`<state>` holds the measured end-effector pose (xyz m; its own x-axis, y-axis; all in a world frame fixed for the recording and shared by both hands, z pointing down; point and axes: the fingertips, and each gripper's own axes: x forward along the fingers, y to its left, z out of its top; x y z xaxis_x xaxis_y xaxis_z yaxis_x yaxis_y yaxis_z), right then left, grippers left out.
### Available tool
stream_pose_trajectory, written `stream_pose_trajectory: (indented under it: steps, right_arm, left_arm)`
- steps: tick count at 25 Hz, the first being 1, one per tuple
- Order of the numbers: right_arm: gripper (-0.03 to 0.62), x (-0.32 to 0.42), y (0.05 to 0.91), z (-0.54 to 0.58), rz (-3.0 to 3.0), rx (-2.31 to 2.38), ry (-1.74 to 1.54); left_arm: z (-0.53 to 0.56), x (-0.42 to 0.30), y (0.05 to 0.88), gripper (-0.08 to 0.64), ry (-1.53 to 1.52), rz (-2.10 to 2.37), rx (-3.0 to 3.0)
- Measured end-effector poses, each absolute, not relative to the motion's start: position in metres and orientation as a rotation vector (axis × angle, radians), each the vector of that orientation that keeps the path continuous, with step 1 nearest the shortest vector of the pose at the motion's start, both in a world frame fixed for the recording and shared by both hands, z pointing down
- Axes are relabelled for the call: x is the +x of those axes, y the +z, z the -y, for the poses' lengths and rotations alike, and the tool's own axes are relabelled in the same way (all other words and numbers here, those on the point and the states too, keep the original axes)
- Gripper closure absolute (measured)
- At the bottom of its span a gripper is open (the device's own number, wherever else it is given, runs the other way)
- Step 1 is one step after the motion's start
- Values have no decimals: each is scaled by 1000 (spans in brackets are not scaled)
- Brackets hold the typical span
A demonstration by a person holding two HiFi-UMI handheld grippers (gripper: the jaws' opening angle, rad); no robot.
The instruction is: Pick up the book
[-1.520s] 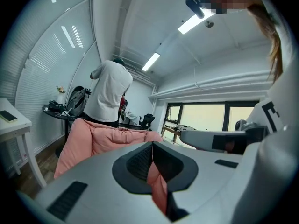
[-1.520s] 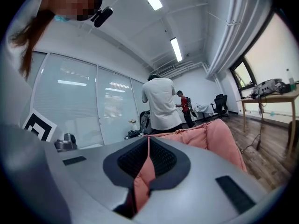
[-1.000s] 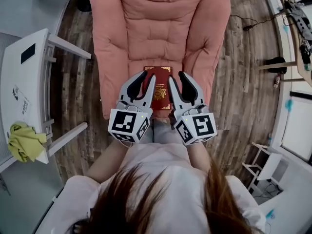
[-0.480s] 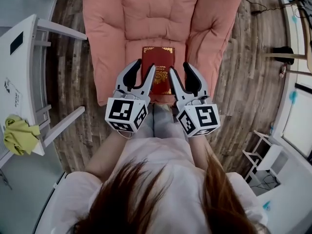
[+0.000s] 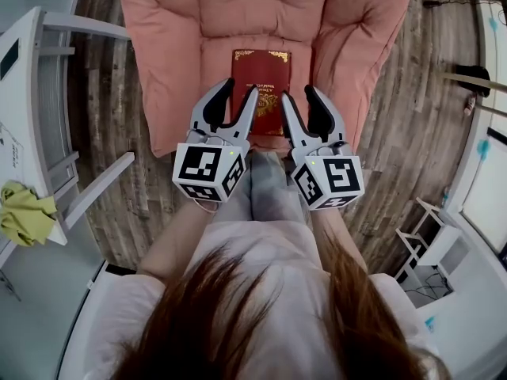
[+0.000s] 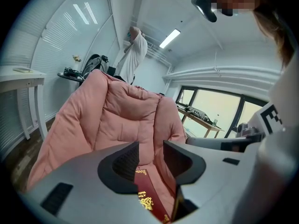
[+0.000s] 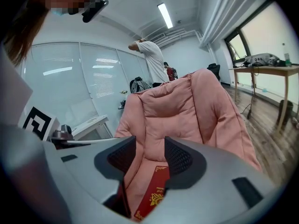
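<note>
A dark red book [image 5: 261, 85] with gold print lies flat on the seat of a pink padded armchair [image 5: 230, 22]. Both grippers hover side by side over the seat's front edge, aimed at the book's near end. My left gripper [image 5: 235, 101] is open over the book's near left corner, its jaws having just been opening, with nothing between the pads. My right gripper [image 5: 299, 103] is likewise open after opening, at the near right corner. The book [image 6: 152, 202] shows below the gap of the left gripper [image 6: 151, 157]. It [image 7: 154, 197] also shows under the right gripper [image 7: 149, 155].
A white table [image 5: 32, 93] stands at the left with a yellow cloth [image 5: 22, 212] on it. White shelving [image 5: 424, 252] is at the lower right. A person in white [image 6: 134, 55] stands behind the chair. Wooden floor surrounds the armchair.
Both grippers have come down toward the seat's front edge, and their jaws stand wider than a second ago. The book lies where it was.
</note>
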<state>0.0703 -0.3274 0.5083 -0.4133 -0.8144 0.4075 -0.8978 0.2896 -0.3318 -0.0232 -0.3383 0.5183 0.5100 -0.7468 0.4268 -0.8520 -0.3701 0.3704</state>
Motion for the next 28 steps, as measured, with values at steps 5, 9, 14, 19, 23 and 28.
stream_pose_trajectory:
  steps: [5, 9, 14, 19, 23, 28]
  right_arm:
    - [400, 70, 534, 323, 2352, 1567, 797]
    - [400, 71, 551, 321, 2330, 1566, 804]
    - [400, 68, 575, 318, 2304, 1538, 815]
    - [400, 66, 595, 314, 2283, 1522, 828]
    - [400, 69, 615, 314, 2260, 1525, 845]
    - [399, 71, 645, 311, 2218, 1525, 865]
  left_arm:
    - [334, -27, 542, 410, 275, 1308, 2177]
    - [333, -29, 560, 410, 292, 1308, 2167]
    - [331, -33, 584, 407, 320, 1301, 2147]
    - [324, -36, 607, 397, 359, 1284, 2134]
    - [321, -36, 626, 388, 382, 1275, 2123]
    - [319, -41, 651, 379, 422, 1289, 2100]
